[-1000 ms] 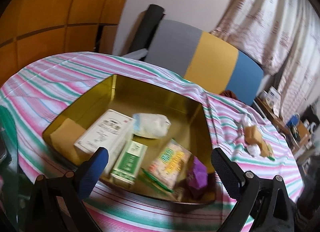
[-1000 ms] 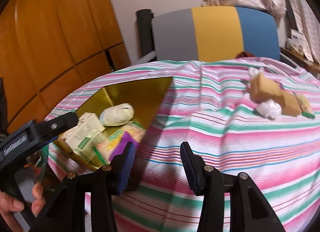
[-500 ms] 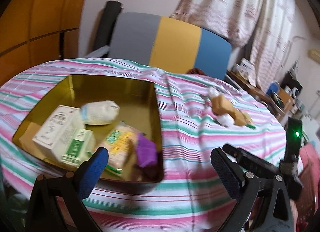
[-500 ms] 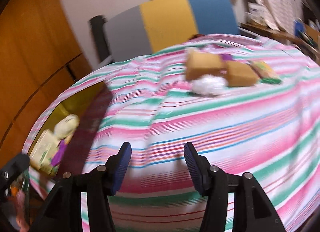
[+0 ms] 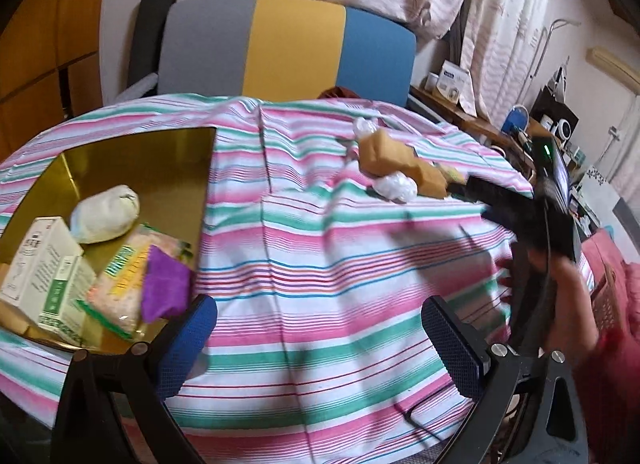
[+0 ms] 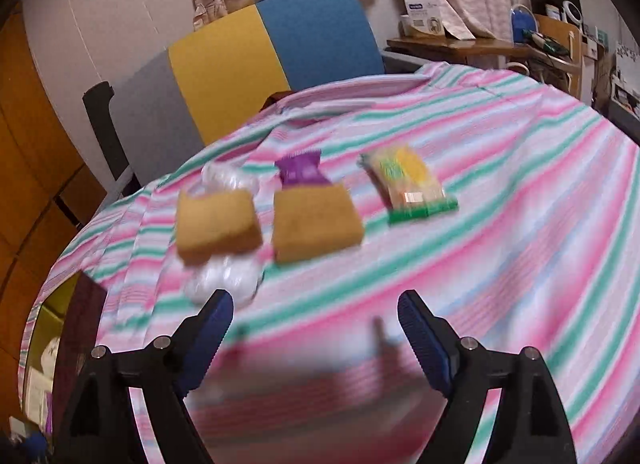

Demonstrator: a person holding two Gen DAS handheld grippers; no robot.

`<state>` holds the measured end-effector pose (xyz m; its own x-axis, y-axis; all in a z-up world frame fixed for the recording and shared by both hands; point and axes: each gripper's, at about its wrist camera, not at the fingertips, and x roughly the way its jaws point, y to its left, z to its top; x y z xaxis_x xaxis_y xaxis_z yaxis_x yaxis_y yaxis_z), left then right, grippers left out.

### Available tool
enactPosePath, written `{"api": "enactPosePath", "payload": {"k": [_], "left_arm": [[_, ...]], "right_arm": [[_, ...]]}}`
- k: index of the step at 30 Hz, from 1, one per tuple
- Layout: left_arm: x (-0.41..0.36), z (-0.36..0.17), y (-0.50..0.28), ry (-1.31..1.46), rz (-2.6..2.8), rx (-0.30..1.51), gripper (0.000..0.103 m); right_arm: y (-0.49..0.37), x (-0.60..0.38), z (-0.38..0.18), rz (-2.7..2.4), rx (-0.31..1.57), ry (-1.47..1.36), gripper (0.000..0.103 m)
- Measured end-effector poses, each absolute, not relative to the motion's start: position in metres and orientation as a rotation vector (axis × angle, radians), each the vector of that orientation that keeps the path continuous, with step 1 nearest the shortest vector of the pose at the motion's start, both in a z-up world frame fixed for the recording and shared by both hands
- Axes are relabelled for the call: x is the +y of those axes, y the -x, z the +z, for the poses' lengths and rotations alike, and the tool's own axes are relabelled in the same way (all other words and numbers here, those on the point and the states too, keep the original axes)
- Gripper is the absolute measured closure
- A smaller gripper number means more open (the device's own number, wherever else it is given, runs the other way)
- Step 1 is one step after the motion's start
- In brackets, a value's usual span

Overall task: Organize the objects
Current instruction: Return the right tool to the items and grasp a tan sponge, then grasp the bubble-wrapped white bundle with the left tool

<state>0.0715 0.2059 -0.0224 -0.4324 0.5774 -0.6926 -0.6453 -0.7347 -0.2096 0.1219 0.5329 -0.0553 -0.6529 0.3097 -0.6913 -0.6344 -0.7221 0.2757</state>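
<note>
On the striped tablecloth lie two tan blocks (image 6: 218, 220) (image 6: 316, 224), a purple packet (image 6: 300, 170), a yellow-green snack pack (image 6: 408, 184) and two white plastic wads (image 6: 224, 280). My right gripper (image 6: 314, 324) hovers just in front of them, its jaws opening with nothing between them. A gold tray (image 5: 132, 152) at the left holds white boxes (image 5: 36, 260), a white bundle (image 5: 105, 214), a snack pack (image 5: 132, 276) and a purple packet (image 5: 164, 288). My left gripper (image 5: 318, 332) stands open and empty over the cloth beside the tray. In the left wrist view the right gripper (image 5: 476, 192) reaches toward the loose pile.
A chair (image 5: 288, 48) with grey, yellow and blue panels stands behind the table. Curtains hang at the back, and a cluttered wooden shelf (image 6: 480, 44) sits to the right. A wooden wardrobe (image 5: 40, 44) fills the left. A hand (image 5: 568, 296) holds the right gripper.
Both grippers swung right, away from the tray toward the loose pile. The right gripper's jaws spread much wider. The purple packet lies in the tray's near corner.
</note>
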Motion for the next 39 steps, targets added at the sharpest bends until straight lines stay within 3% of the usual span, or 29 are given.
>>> {"api": "enactPosePath", "payload": {"k": [8,13,15,16,18,33,39], "left_arm": [[0.217,-0.027,-0.071,1.023,2.192,0.15,0.0],[0.218,-0.034,-0.065,1.064,2.203,0.149,0.0],[0.219,-0.036,-0.063,1.074,2.207,0.151,0.0],[0.219,-0.036,-0.062,1.076,2.209,0.151,0.0],[0.223,-0.037,-0.06,1.082,2.208,0.149,0.0],[0.285,-0.021,-0.036,1.007,2.221,0.179,0.0],[0.342,-0.028,-0.022,0.988,2.186,0.246,0.0]], "right_arm": [[-0.073,0.564,-0.065,2.343,0.576,0.886,0.017],[-0.057,0.576,-0.082,2.354,0.611,0.916,0.017],[-0.054,0.577,-0.087,2.354,0.624,0.933,0.024],[-0.053,0.577,-0.089,2.355,0.625,0.942,0.033],[-0.051,0.577,-0.09,2.357,0.618,0.947,0.034],[-0.112,0.54,-0.072,2.343,0.41,0.911,0.035],[-0.139,0.556,-0.083,2.26,0.549,0.808,0.035]]}}
